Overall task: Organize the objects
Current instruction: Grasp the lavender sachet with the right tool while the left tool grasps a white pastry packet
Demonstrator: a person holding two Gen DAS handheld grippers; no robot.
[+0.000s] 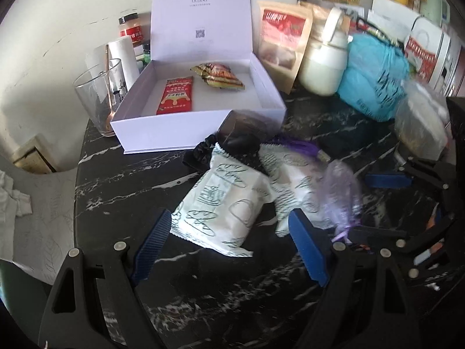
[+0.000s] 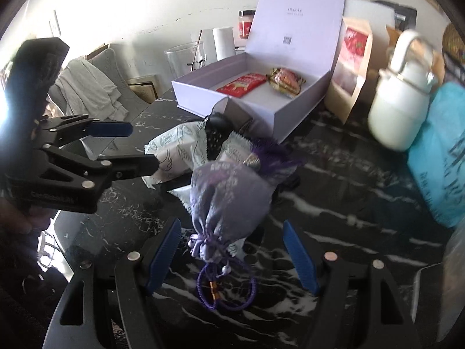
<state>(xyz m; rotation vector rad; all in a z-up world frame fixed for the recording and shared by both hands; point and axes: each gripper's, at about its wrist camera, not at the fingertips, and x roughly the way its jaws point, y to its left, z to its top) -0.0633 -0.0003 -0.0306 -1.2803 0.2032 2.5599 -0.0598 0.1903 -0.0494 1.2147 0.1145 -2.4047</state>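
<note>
On the left of the dark marble table [image 1: 116, 192] stands a drinking glass [image 1: 97, 99], and next to it the white box [image 1: 203, 128] with its lid up; a red packet [image 1: 175, 95] and an orange snack packet [image 1: 218, 77] already lie inside. In front of the box lies a white bread packet [image 1: 223, 206], between the spread fingers of the left gripper [image 1: 229, 241], which grasp nothing. This packet looks light and soft and will dent, so I would take it across the middle, gently.

More to the right, the lilac drawstring pouch [image 2: 229, 192] lies partly on a second packet. The right gripper [image 2: 232, 256] is released too, with the pouch's tied neck between its fingers. The pouch is limp cloth; the knotted neck seems the best hold.

Only the right wrist view shows the pouch sharply, and the purple cord loop [image 2: 223, 290]; in the left view it is maybe just a blur.
</note>
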